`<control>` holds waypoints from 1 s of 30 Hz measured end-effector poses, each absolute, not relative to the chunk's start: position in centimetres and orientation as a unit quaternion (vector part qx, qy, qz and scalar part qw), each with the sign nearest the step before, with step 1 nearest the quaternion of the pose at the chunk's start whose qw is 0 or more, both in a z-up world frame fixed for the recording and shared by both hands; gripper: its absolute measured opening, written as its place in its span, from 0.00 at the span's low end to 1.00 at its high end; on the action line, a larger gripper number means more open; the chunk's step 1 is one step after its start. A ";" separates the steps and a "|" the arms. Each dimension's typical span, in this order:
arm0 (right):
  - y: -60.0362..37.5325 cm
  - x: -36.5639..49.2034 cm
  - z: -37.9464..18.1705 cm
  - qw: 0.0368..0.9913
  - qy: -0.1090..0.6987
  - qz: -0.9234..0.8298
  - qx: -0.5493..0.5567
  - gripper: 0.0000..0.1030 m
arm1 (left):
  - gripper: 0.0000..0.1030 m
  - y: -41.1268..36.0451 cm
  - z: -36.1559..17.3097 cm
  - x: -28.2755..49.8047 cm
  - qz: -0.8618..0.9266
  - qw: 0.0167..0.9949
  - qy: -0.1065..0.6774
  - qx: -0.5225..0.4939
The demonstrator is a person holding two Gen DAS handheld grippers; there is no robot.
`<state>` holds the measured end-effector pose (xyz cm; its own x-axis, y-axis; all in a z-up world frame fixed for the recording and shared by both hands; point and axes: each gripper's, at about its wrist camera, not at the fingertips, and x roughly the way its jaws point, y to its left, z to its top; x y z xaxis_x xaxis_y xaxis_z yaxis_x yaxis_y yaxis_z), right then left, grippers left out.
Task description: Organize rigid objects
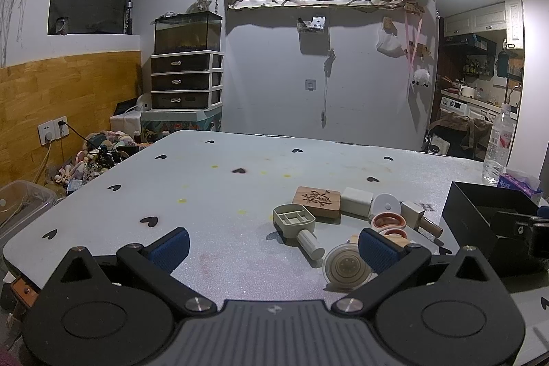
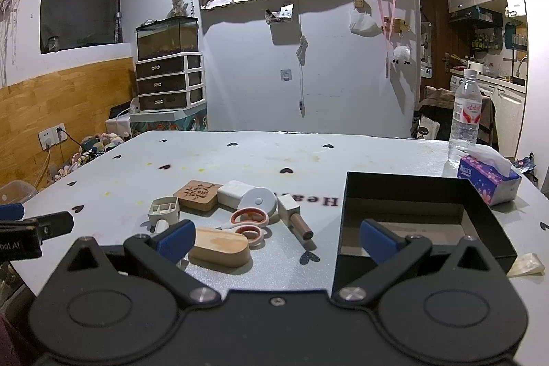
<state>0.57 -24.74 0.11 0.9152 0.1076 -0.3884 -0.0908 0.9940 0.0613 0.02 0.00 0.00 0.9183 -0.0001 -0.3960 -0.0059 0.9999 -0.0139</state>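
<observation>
Both my grippers, left and right, are spread wide, empty. Centre frame: one scissors, one black box right.

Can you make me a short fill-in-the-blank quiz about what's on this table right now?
1. The scissors have handles rimmed in ____.
2. The black box stands to the ____ of the pile of small objects.
3. Both the left gripper and the right gripper are ____.
4. Behind the tissue pack stands a clear plastic ____.

Missing words: orange; right; open; bottle
</observation>
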 end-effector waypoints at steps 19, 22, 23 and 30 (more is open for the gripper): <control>-25.1 0.4 -0.1 0.978 0.200 0.048 0.022 1.00 | 1.00 0.0 0.0 0.0 0.001 0.979 0.202 -0.007; -25.2 0.4 -0.1 0.978 0.200 0.048 0.022 1.00 | 1.00 0.0 0.0 0.0 0.001 0.979 0.202 -0.006; -25.2 0.4 -0.1 0.978 0.200 0.048 0.022 1.00 | 1.00 0.0 0.0 0.0 0.000 0.979 0.202 -0.006; -25.2 0.4 -0.1 0.978 0.200 0.048 0.022 1.00 | 1.00 0.0 0.0 0.0 0.001 0.979 0.202 -0.006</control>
<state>0.37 -25.23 -0.08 0.9155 0.1020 -0.3892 -0.0841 0.9945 0.0628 0.03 -0.01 0.00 0.9187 -0.0002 -0.3949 -0.0043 0.9999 -0.0106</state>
